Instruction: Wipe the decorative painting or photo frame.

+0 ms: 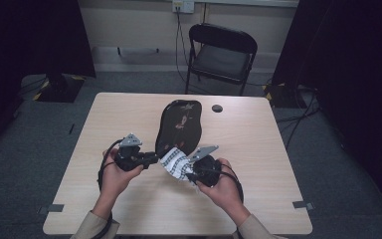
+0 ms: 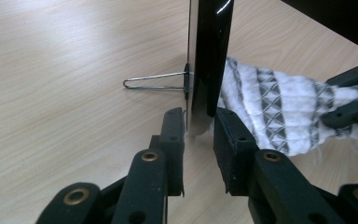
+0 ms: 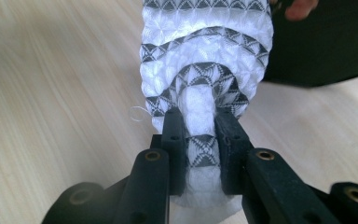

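In the high view, one black frame (image 1: 180, 125) stands tilted mid-table, one patterned cloth (image 1: 175, 163) against its near end. The left gripper view shows the left gripper (image 2: 199, 125) pinching the frame's edge; it should hold steady. In the right gripper view, the right gripper (image 3: 199, 122) clamps the cloth; wiping wants light, even pressure.

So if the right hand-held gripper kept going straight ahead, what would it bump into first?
Probably the glossy black mirror-like panel: the right hand-held gripper, clamping the white-and-grey patterned cloth, points toward it, though depth is unclear.
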A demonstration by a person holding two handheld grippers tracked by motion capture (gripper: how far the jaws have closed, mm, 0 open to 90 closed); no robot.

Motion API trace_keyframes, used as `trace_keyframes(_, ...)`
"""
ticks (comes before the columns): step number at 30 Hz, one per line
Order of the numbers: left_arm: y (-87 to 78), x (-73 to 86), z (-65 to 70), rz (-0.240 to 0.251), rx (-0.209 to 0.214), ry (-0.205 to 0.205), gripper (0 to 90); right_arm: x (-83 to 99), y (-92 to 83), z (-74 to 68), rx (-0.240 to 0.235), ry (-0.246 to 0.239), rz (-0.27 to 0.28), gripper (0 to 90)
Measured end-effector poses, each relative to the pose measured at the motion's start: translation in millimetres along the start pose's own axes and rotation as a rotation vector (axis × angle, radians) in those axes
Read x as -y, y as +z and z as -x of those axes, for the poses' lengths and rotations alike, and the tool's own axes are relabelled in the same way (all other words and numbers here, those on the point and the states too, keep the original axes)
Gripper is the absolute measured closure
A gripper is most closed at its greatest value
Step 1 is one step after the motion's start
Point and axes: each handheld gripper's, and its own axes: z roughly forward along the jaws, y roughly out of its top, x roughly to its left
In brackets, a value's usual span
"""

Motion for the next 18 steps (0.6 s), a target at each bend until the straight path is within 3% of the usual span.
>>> trace_keyframes(11,-6.0,3.6,-4.2,-0.011,0.004,-0.027,70.2,23.5,20.9,11.6,-0.015,0.05,-0.076,76.4)
trace_keyframes(14,-9.6,4.1,-5.8,-0.008,-0.003,-0.032,69.7,23.0,16.1,13.7,-0.01,0.053,-0.066,76.5)
trace_keyframes(18,-12.7,5.7,-7.8,-0.002,-0.011,-0.038,68.8,12.6,-3.5,12.9,0.011,0.045,-0.014,76.5)
